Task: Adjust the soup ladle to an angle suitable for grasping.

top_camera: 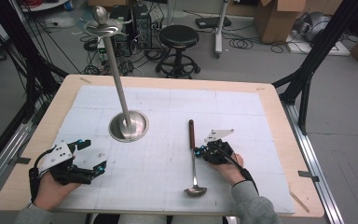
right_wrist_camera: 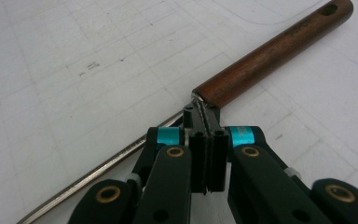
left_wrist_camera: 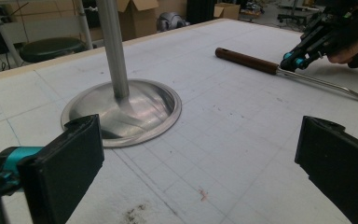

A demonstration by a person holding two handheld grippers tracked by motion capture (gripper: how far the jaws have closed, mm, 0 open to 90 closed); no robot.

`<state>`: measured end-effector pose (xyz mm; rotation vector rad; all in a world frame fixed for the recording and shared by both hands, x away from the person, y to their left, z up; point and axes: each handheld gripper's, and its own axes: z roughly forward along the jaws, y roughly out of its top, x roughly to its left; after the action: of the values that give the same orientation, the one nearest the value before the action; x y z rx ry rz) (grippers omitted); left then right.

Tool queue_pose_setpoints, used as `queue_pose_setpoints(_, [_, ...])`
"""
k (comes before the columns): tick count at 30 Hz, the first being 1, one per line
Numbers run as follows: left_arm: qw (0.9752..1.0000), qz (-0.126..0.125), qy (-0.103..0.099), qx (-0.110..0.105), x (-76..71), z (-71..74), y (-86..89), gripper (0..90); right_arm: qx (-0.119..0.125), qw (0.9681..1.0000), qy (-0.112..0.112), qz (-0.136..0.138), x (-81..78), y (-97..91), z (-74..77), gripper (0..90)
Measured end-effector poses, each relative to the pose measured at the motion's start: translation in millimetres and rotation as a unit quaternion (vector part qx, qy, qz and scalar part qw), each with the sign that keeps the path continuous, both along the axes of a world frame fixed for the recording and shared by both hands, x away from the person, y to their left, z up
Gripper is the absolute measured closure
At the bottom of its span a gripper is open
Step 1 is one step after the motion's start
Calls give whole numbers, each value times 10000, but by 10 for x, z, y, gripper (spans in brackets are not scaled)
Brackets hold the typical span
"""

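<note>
Pinching the ladle (top_camera: pixel 193 158) right where its steel shaft meets the wooden handle (right_wrist_camera: pixel 270 51), your right gripper (right_wrist_camera: pixel 205 119) has its jaws closed tight on the thin metal, while your left gripper (top_camera: pixel 95 156) rests wide open and empty near the table's (top_camera: pixel 270 100) front left corner. The ladle lies flat on the white mat (top_camera: pixel 168 102), bowl toward you, handle pointing away, well apart from the steel stand (top_camera: pixel 128 125) with its tall pole. With so narrow a bite on a round shaft, I'd expect the ladle to swivel in your jaws as you lift, the heavy bowl dropping and swinging. Carry it toward the stand carelessly and it could strike the pole. Some faint print runs along the wooden handle, too small to read.
</note>
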<state>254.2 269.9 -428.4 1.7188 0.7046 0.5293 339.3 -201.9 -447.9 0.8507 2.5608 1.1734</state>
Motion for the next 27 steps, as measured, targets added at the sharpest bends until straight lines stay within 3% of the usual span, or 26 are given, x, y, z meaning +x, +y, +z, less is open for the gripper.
queue_pose_setpoints(17, [10000,56,12,14,-31,-4,32,17,-26,9992,24,404,81,432,7,900])
queue_pose_setpoints(23, [10000,56,5,26,-37,-2,41,17,-26,9989,108,446,85,465,14,900])
queue_pose_setpoints(25, [10000,55,-2,12,-38,0,40,17,-72,9990,-18,443,57,473,51,900])
queue_pose_setpoints(27, [10000,49,2,6,-35,-2,40,17,-47,9990,-10,444,46,472,64,900])
